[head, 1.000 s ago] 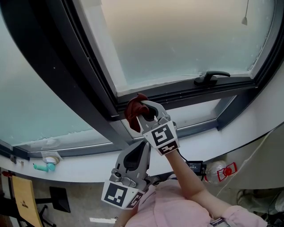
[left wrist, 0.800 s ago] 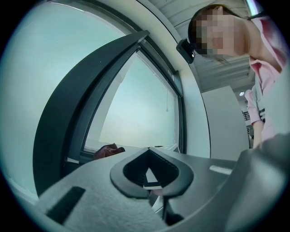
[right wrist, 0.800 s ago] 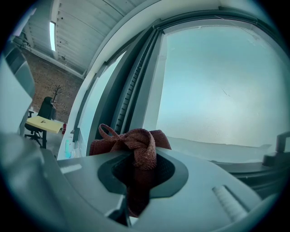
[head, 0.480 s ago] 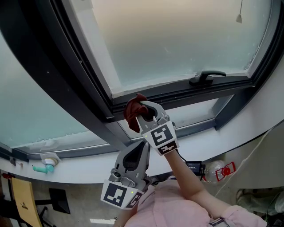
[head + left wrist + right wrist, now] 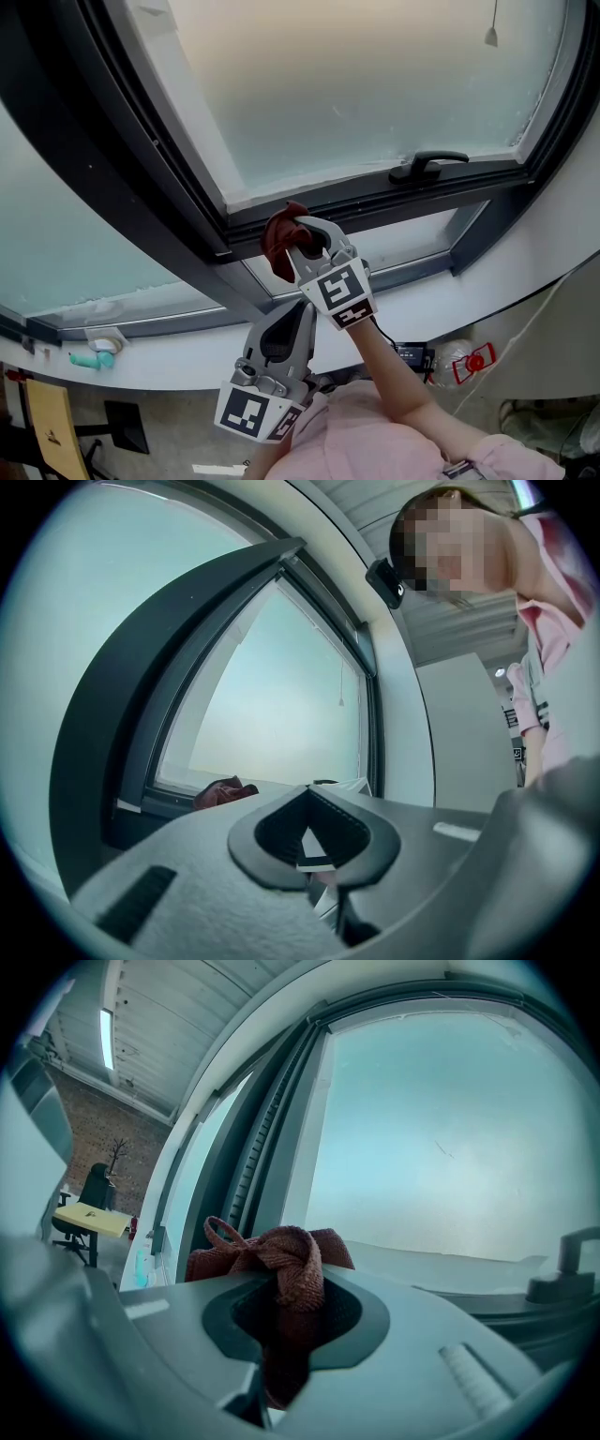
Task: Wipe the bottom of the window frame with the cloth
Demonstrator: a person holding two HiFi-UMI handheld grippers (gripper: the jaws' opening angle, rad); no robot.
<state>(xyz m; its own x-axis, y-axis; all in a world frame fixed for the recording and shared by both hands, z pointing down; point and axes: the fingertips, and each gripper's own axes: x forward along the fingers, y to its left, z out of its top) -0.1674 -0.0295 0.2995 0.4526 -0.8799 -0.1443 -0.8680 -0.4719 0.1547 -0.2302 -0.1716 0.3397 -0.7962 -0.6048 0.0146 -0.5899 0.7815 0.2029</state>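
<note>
Two grippers, one cloth (image 5: 277,242): right gripper (image 5: 302,234) grasps it at the window frame (image 5: 375,199); left gripper (image 5: 298,311), nearer, is clenched and empty.

We count two grippers, the left gripper (image 5: 304,309) at lower centre and the right gripper (image 5: 306,231) just above it. We count one red cloth (image 5: 277,240), one window handle (image 5: 428,165) right of centre, one cord pull (image 5: 490,37) at upper right, and one teal object (image 5: 92,358) at lower left.
</note>
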